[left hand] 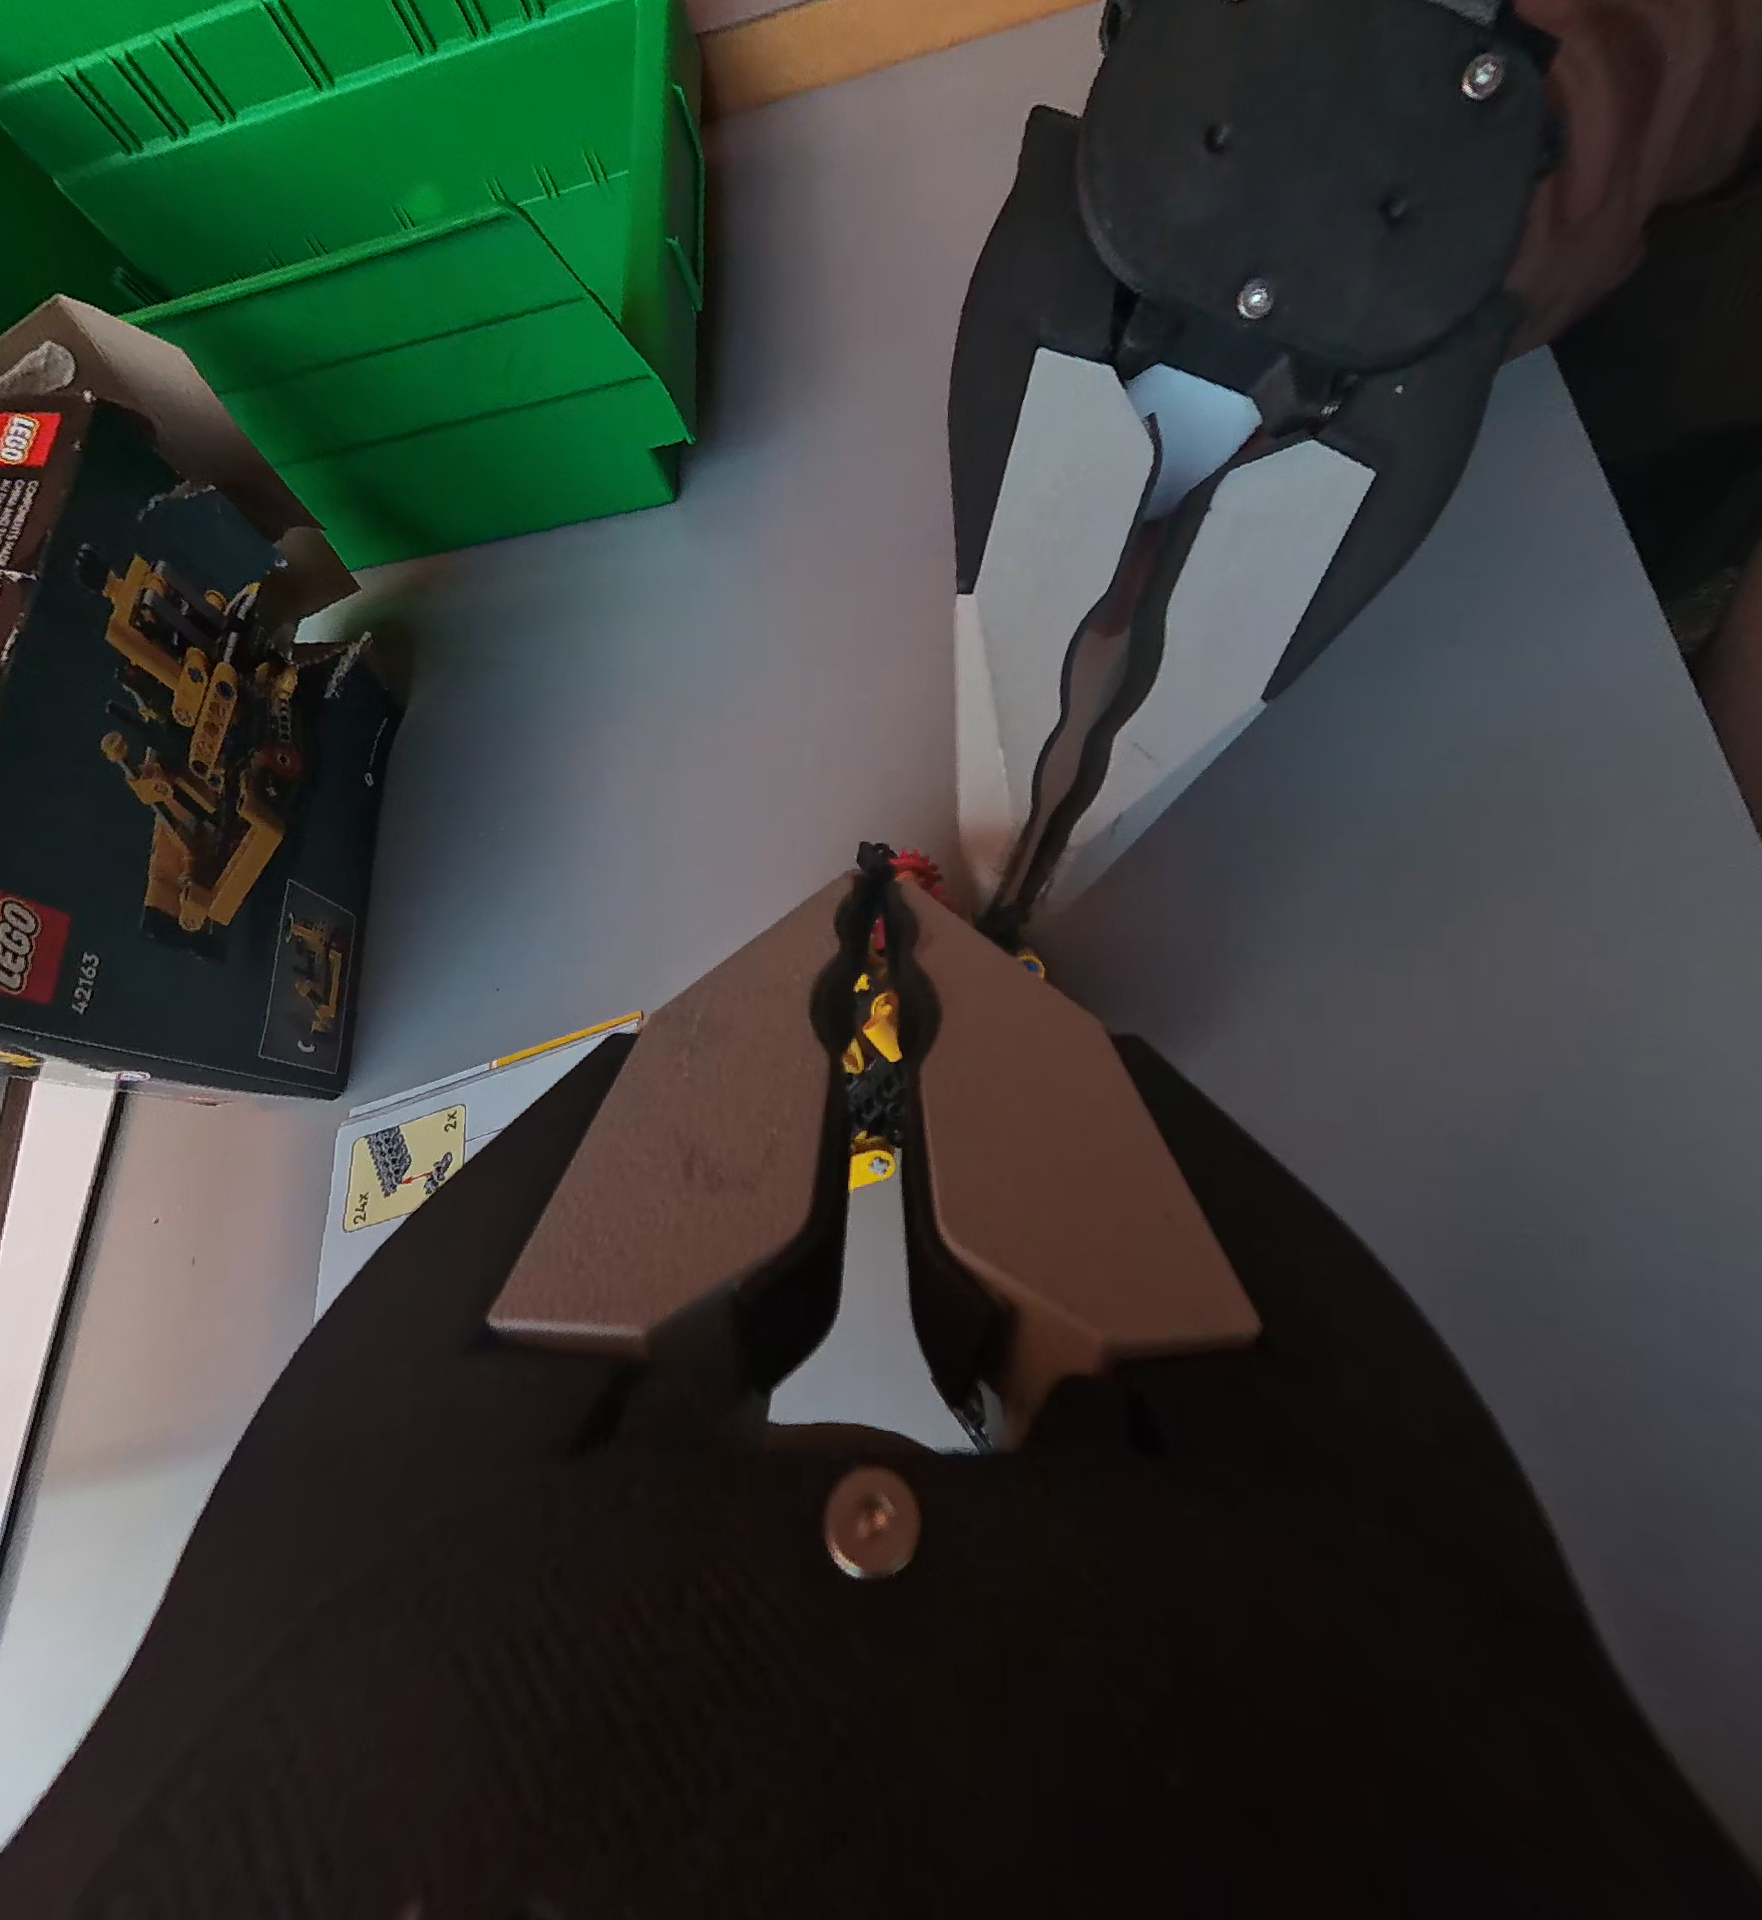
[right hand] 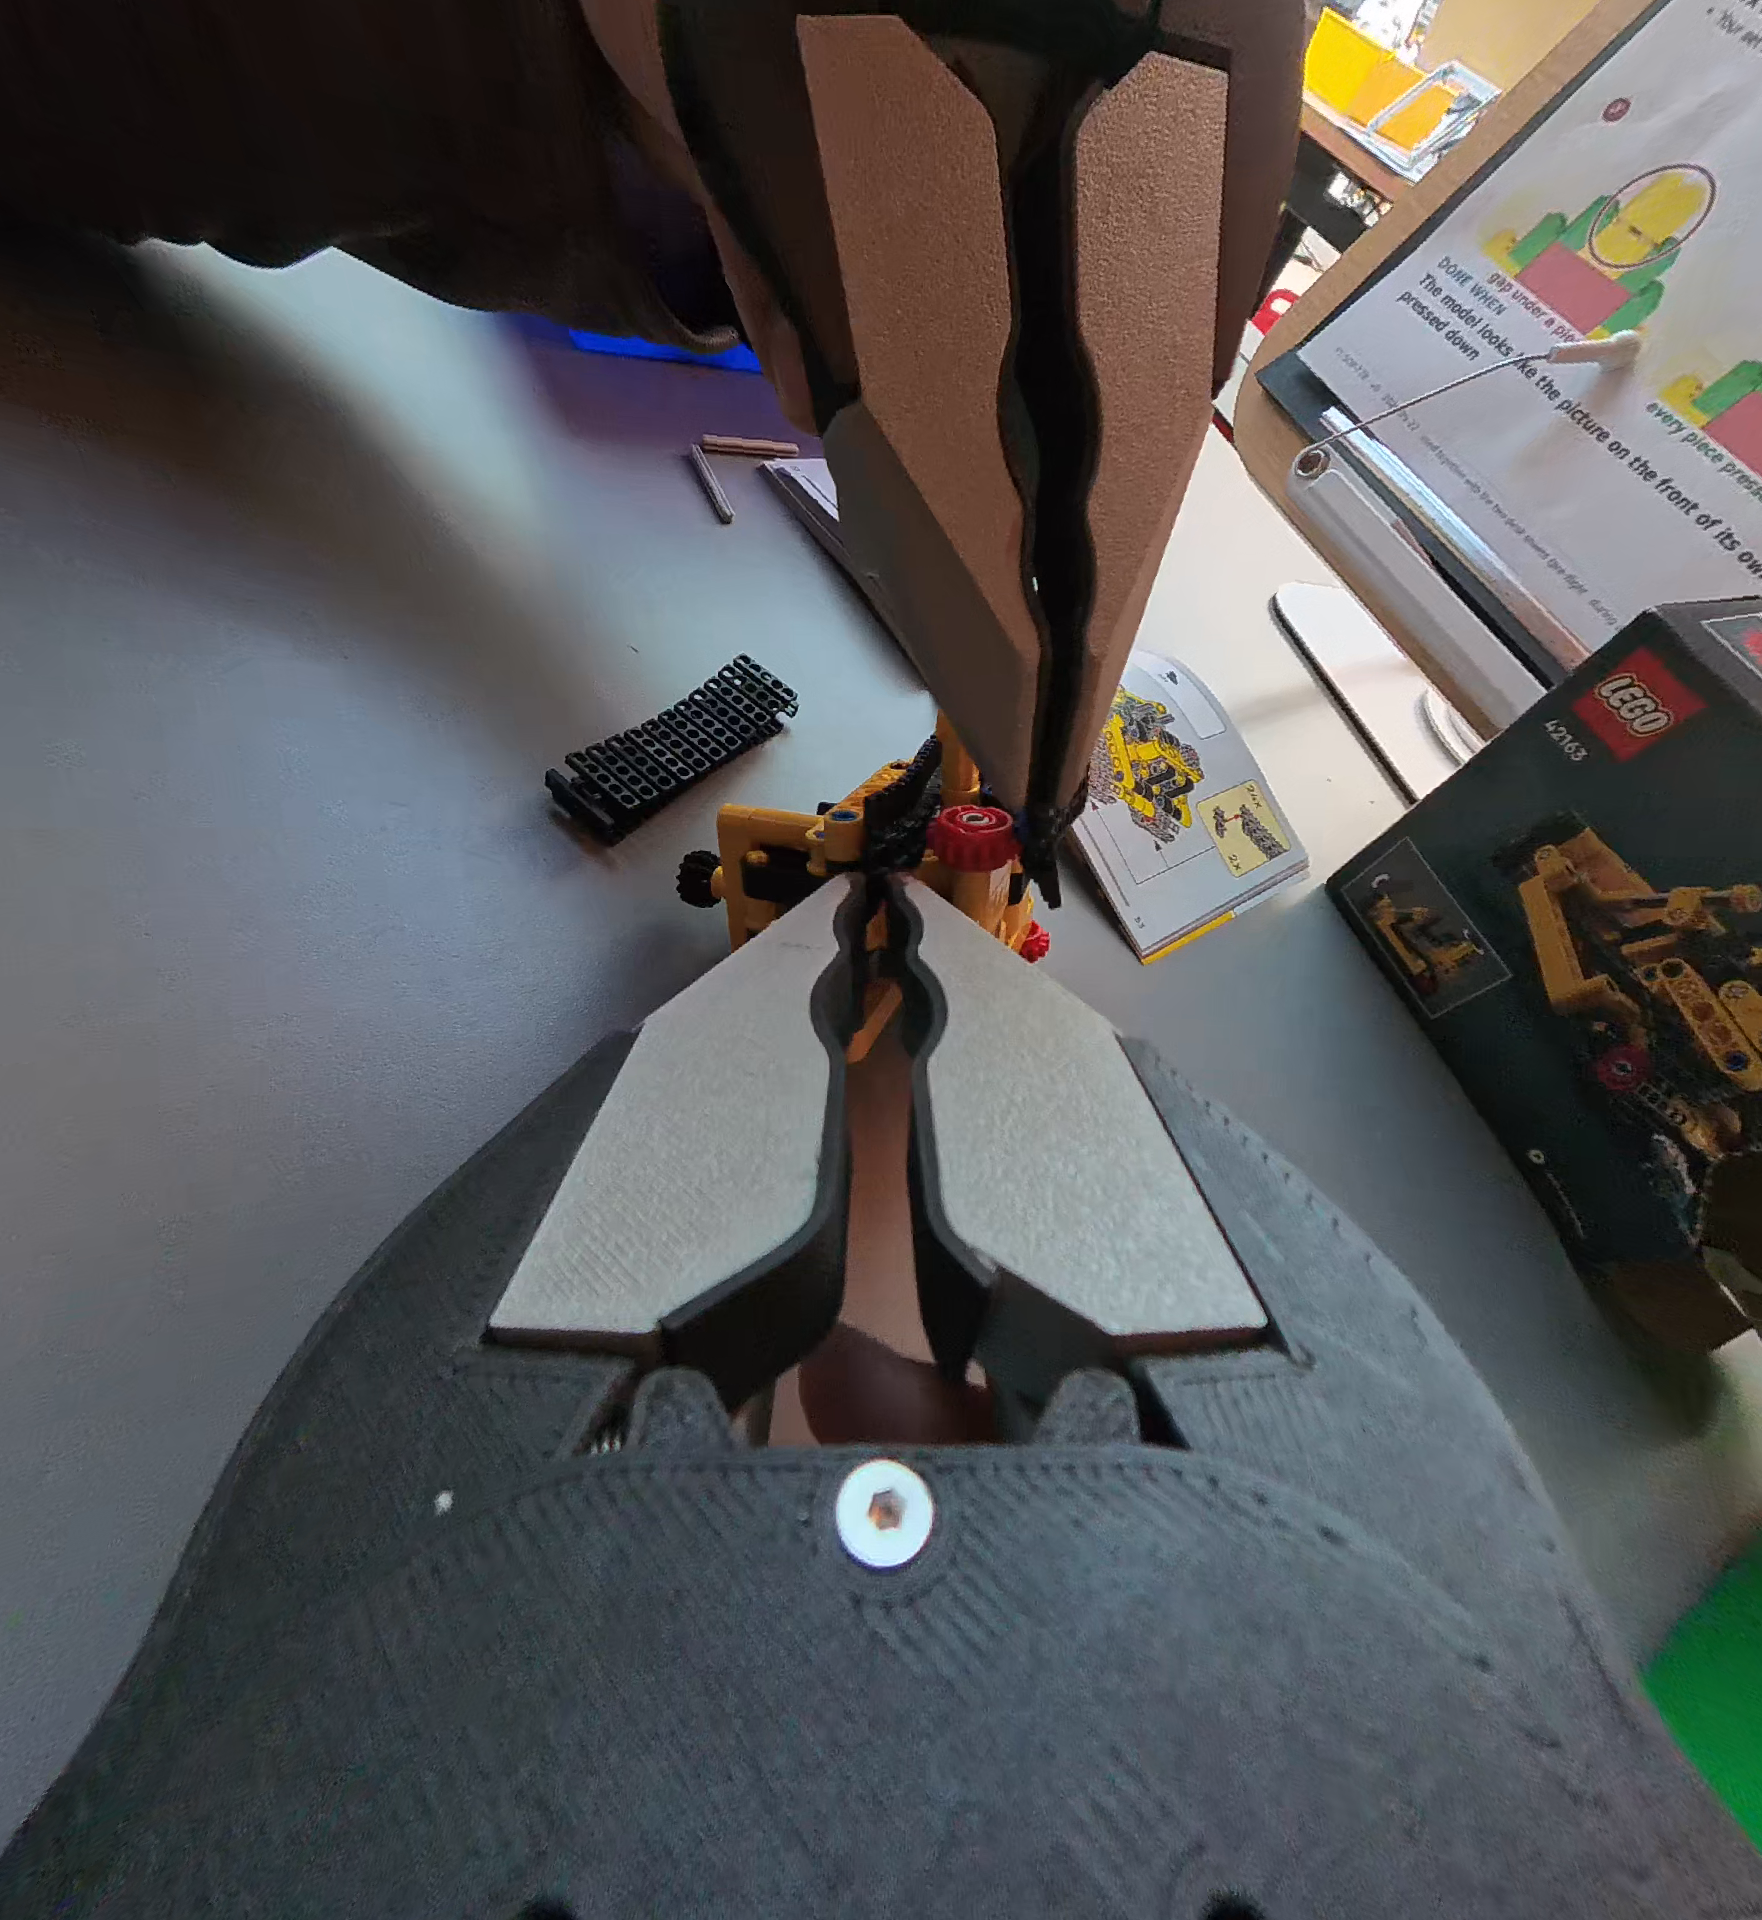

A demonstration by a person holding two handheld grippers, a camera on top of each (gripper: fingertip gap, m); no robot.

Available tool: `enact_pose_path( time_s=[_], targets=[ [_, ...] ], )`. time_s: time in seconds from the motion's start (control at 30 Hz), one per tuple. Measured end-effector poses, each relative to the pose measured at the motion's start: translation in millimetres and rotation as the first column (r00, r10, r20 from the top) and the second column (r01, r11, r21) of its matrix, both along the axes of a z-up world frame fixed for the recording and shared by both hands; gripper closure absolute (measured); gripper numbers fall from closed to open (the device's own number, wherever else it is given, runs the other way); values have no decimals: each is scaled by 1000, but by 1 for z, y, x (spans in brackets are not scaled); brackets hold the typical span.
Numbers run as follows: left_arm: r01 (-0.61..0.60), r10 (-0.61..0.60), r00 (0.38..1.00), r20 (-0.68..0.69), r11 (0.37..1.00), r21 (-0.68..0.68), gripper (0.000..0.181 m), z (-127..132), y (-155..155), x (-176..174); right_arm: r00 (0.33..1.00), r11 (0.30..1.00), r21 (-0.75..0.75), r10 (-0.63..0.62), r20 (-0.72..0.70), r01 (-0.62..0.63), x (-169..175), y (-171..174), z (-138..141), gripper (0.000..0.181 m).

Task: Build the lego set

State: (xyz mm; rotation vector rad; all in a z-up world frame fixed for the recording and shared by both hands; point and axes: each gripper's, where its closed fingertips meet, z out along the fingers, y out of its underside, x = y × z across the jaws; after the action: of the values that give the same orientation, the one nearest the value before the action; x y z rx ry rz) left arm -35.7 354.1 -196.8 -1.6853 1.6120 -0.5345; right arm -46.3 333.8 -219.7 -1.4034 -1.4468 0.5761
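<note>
A green plastic crate [left hand: 368,239] is sitting at the far left of the grey table [left hand: 648,644]. A clipboard [right hand: 1272,416] bearing a printed sheet [right hand: 1625,343] is leaning on a white stand [right hand: 1376,644]. Yellow bins [right hand: 1376,83] are showing behind it.

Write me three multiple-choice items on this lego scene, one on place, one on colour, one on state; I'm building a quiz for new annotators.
1. Where does the loose black track strip lie?
A. on the table
B. in the green bin
C. on the lego box

2. What colour is the gear on the yellow model?
A. blue
B. white
C. red

3. How is the right hand-held gripper?
A. wide open
B. shut on the model
C. lying on the table

Answers: 1 A, it lies flat on the grey table left of the model; 2 C, the knob-like gear is red; 3 B, its jaws pinch black parts of the model.
</note>
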Motion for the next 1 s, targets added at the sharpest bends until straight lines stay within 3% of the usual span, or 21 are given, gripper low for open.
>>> enact_pose_path(
  time_s=[0.37,1.0],
  targets=[
    [16,-15,1000,-19,1000,26,181,1,4,1,997,991,-131,-7,-79,-3,8,3,9,181],
    [40,-39,999,12,996,-78,181,0,10,3,994,944,-325,27,-101,-59,13,20,10,181]
  ],
)
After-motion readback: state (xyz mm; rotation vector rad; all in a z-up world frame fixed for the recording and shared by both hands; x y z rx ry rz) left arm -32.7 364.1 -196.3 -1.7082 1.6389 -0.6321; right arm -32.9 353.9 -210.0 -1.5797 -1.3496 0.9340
